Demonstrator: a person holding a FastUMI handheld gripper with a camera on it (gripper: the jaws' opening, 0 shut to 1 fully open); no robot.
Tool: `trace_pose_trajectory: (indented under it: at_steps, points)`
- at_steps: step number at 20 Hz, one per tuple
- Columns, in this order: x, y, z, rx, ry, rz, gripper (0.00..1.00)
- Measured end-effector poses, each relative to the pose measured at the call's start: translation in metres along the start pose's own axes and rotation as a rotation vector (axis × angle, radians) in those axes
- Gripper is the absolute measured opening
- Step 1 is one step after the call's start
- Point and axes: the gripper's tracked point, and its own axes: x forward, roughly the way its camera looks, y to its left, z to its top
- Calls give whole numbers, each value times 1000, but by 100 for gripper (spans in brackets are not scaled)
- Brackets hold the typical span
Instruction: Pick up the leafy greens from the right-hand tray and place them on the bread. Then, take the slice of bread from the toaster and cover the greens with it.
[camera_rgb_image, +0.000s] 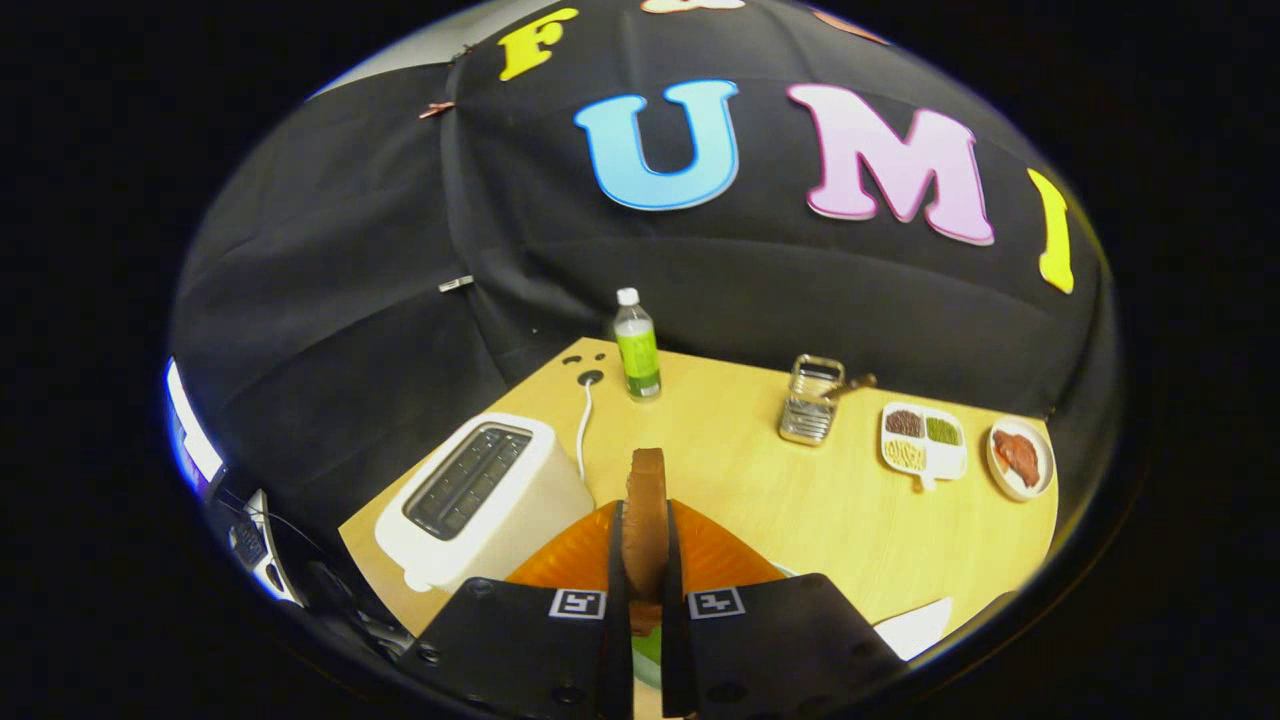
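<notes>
A black cloth wall backs a pale wooden table in the booth. In the gripper view, the gripper is closed almost all the way, both fingers pressing on a slice of bread that stands on edge between them, its brown crust rising above the fingertips. Below and behind the slice lies an orange plate, and a bit of green shows low down between the fingers, too hidden to tell what it is. Just to the left of the fingers sits a white toaster with its dark slots facing up; a white cord runs from behind it toward the table's far edge. Beyond the fingers, near the wall, stands a clear bottle with a green label and white cap. Farther right are a small metal rack, then a white divided tray holding brown, green and yellowish foods, and beside it a round dish with a reddish-brown piece in it.
</notes>
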Motion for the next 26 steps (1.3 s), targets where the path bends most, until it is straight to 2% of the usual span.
trace_pose_trajectory:
  at_steps: [4,11,14,18,20,21,24,25,26]
  points:
    - [4,-15,-31,148,46,31,15]
    - [17,-23,-89,212,94,54,15]
    - [18,-45,-107,230,102,19,16]
    - [19,-80,-124,294,133,-61,24]
    - [20,-93,-129,288,136,-99,33]
    - [19,-99,-132,268,139,-121,48]
    - [13,-107,-134,232,140,-140,70]
    - [10,-108,-131,224,132,-143,88]
    - [7,-109,-128,210,122,-151,93]
